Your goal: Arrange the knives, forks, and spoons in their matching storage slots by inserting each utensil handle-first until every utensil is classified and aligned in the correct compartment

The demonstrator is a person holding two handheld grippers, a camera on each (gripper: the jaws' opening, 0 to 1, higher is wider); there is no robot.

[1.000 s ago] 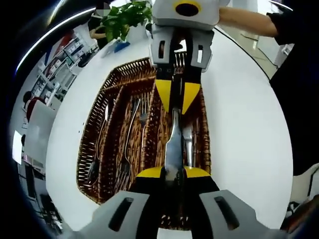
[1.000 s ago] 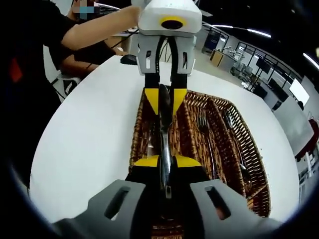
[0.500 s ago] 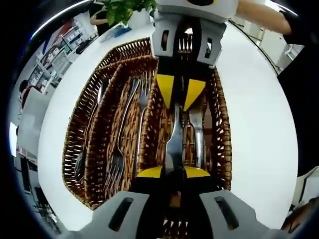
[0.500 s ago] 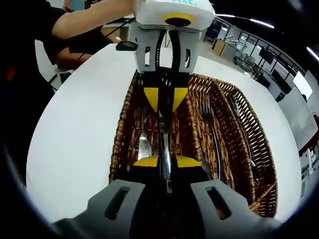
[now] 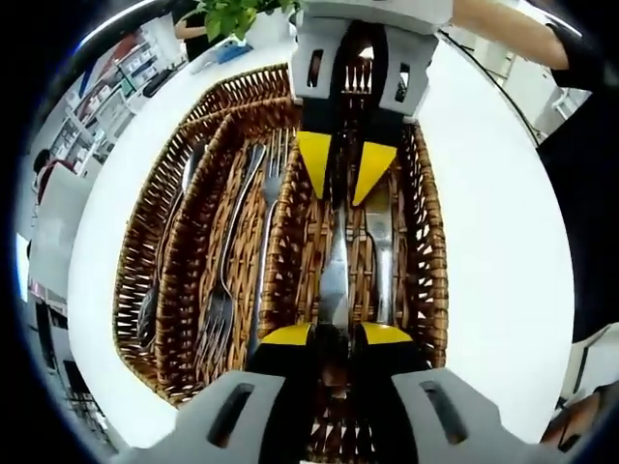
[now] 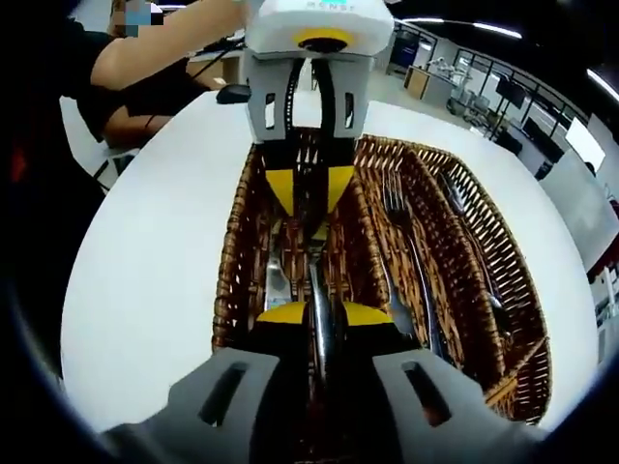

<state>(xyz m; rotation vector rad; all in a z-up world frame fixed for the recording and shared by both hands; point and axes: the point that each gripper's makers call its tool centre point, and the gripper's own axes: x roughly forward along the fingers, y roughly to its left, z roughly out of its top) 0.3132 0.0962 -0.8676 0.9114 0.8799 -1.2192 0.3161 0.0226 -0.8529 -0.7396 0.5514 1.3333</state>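
Between both hand-held grippers: knife (image 5: 335, 275), clamped at each end by left hand-held gripper (image 5: 334, 333) and right hand-held gripper (image 6: 315, 314).
Handling: stiff, slick steel; grip the handle.

A round white table (image 6: 145, 280) stands in what looks like an open office, with a green potted plant (image 5: 237, 14) and shelving (image 5: 102, 101) beyond it, glass partitions (image 6: 484, 97) and ceiling strip lights (image 6: 464, 27) farther off.

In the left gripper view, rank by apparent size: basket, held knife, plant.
1. Basket, by far the largest.
2. Knife, held by both grippers.
3. Plant, though it is cut off at the edge and far away, so its real size is unsure.
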